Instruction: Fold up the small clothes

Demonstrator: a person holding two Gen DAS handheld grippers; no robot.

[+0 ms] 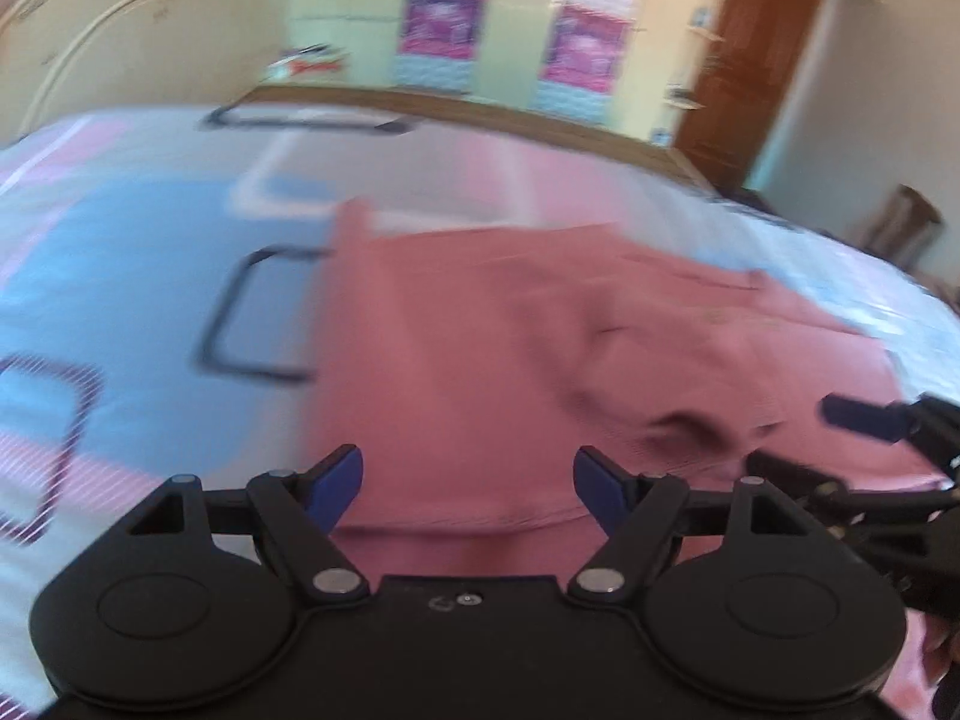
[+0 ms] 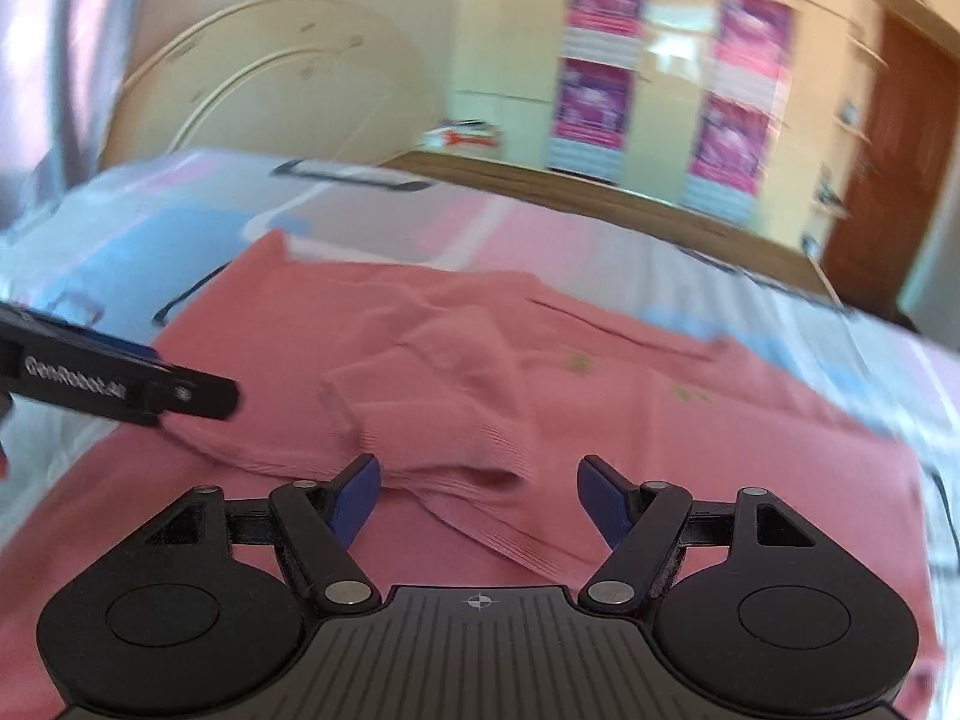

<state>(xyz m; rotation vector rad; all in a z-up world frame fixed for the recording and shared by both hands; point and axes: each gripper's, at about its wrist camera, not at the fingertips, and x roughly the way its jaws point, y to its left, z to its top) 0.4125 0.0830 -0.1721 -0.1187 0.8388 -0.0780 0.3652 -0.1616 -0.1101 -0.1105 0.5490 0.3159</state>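
Observation:
A dusty pink garment (image 1: 480,348) lies spread on the bed; it also fills the right wrist view (image 2: 600,420), where a ribbed sleeve or cuff (image 2: 444,420) is folded across its middle. My left gripper (image 1: 468,483) is open and empty, just above the garment's near edge. My right gripper (image 2: 478,495) is open and empty over the ribbed fold. The right gripper shows at the right edge of the left wrist view (image 1: 870,462). The left gripper shows at the left of the right wrist view (image 2: 120,387). Both views are blurred.
The bed sheet (image 1: 120,276) is patterned in blue, pink and white with dark outlined rectangles. A wooden bed frame edge (image 1: 480,111) runs along the far side. Beyond it stand a cream wardrobe with pink posters (image 2: 600,66) and a brown door (image 1: 762,60).

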